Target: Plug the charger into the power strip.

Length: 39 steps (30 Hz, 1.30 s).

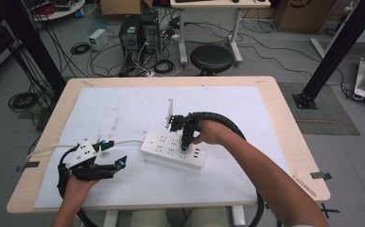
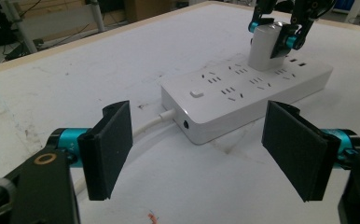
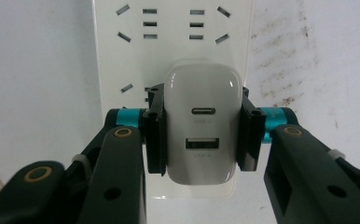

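Observation:
A white power strip (image 1: 165, 147) lies slantwise in the middle of the white mat, its cable (image 1: 53, 148) running off to the left. My right gripper (image 1: 185, 144) points down onto the strip and is shut on a white USB charger (image 3: 201, 126). In the right gripper view the pads (image 3: 155, 135) press on both sides of the charger, which sits against the strip's sockets (image 3: 173, 37). My left gripper (image 1: 114, 152) rests low to the left of the strip, open, with nothing between its jaws. In the left gripper view (image 2: 201, 149) the strip's cable end (image 2: 187, 123) faces it, and the charger (image 2: 263, 49) stands at the far end.
The white mat (image 1: 124, 109) covers most of the wooden table (image 1: 284, 123). A thin white upright piece (image 1: 170, 109) stands just behind the strip. A black stool (image 1: 211, 57) and loose cables are on the floor beyond the table's far edge.

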Tool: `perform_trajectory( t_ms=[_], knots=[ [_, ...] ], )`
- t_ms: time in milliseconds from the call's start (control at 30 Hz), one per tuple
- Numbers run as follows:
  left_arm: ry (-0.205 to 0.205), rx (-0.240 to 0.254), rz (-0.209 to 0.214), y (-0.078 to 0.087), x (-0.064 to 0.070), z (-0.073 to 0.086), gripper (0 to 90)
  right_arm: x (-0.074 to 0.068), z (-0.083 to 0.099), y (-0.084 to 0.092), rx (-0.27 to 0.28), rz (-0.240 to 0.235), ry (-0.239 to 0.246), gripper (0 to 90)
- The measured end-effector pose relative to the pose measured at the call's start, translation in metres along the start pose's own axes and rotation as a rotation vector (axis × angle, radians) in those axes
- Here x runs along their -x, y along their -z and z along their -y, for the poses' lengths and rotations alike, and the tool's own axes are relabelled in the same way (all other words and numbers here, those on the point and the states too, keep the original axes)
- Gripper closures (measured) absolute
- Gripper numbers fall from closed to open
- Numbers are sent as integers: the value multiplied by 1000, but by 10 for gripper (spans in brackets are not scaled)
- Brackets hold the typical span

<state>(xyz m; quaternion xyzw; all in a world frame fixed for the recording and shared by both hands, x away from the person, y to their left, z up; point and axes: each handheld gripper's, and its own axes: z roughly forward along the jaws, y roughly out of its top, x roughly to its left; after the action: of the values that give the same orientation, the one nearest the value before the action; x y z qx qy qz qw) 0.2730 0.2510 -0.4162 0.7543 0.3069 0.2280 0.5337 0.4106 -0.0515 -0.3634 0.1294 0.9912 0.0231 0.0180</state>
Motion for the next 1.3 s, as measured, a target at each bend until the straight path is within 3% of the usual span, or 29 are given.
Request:
perform_trajectory(
  t_ms=[167, 233, 333, 367, 467, 500, 533, 567, 600, 633, 667, 767, 900, 967, 1233, 1300],
  knots=[
    [-1, 0, -1, 2, 1, 0, 246, -3, 5, 0, 46, 8, -17, 629],
    [1, 2, -2, 4, 0, -1, 246, -4, 11, -3, 82, 6, -40, 488],
    [-1, 3, -6, 5, -1, -1, 246, -2, 18, -2, 130, -12, -74, 434],
    [1, 3, -7, 6, -2, -1, 246, 0, 23, 1, 166, -6, -117, 385],
    [0, 5, -9, 6, -2, -1, 246, 1, 27, 3, 196, -13, -136, 366],
    [6, 8, -7, 5, -1, -1, 246, 3, 31, 6, 228, -31, -153, 338],
    [2, 7, -6, 5, -1, -2, 246, 4, 39, 10, 294, -37, -186, 278],
    [3, 7, -4, 4, -1, -2, 246, 4, 46, 12, 312, -23, -201, 209],
    [2, 5, -3, 4, 0, -2, 246, 4, 46, 12, 312, -23, -201, 209],
    [2, 7, -3, 4, 0, -2, 246, 4, 55, 15, 368, -25, -213, 207],
    [1, 8, -2, 4, 1, -2, 246, 4, 55, 15, 368, -25, -213, 207],
    [5, 8, 0, 4, 1, -1, 246, 2, 71, 19, 452, 27, -265, 206],
    [0, 7, 1, 4, 2, -2, 246, 1, 96, 23, 557, 76, -300, 206],
    [2, 9, 2, 4, 3, -2, 246, 0, 114, 24, 601, 72, -323, 206],
    [1, 9, 2, 4, 4, -1, 246, -6, 147, 18, 655, 28, -398, 153],
    [2, 11, 3, 4, 4, 0, 246, -9, 153, 17, 662, 48, -413, 125]
  ],
)
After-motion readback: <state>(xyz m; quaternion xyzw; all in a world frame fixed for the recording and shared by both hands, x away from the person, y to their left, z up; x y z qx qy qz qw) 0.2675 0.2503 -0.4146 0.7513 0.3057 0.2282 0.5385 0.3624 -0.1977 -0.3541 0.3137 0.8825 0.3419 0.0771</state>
